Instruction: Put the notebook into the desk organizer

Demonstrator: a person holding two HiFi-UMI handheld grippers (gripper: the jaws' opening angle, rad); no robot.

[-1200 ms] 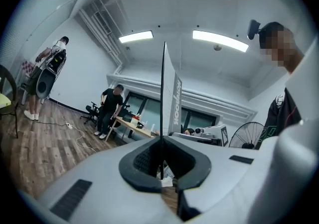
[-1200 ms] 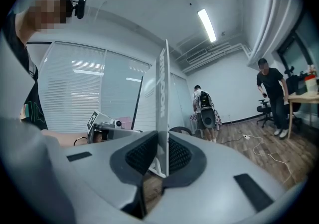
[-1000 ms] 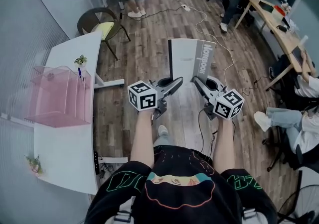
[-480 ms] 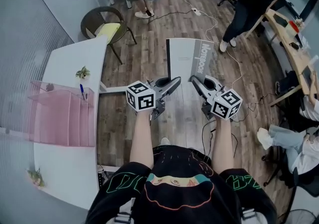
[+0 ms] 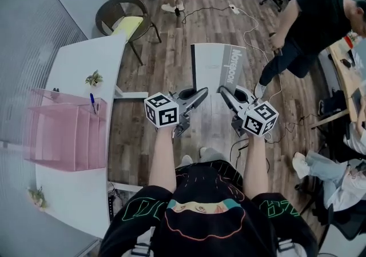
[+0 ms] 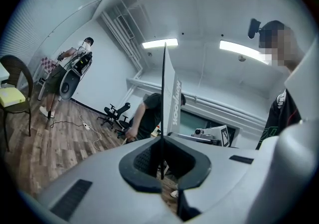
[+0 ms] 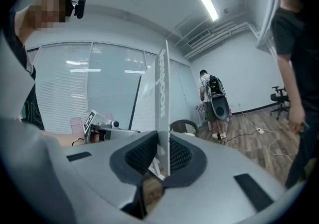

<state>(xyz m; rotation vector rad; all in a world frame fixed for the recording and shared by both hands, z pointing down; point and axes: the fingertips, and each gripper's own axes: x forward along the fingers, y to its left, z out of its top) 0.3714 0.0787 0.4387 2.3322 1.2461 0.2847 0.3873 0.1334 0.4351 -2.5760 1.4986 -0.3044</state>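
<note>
head view: the notebook (image 5: 219,66) hangs above the wooden floor at the centre of the frame, lettered spine toward the right. its near edge is gripped at two points, by the left gripper (image 5: 201,93) and the right gripper (image 5: 223,92). the pink desk organizer (image 5: 67,130) stands on the white table (image 5: 77,193) at the left edge of the frame, well apart from the notebook. it holds a blue pen and its slots look otherwise free.

left gripper view: the jaws are clamped on the notebook, which is seen edge-on as a thin dark line rising up the middle of the frame.

right gripper view: the jaws are pressed together on the notebook's edge, the cover standing upright at the centre.

progress, as judged: the notebook is lifted and secured in both grippers. carrying it left to the table and lowering it into a slot of the organizer are not yet done.
</note>
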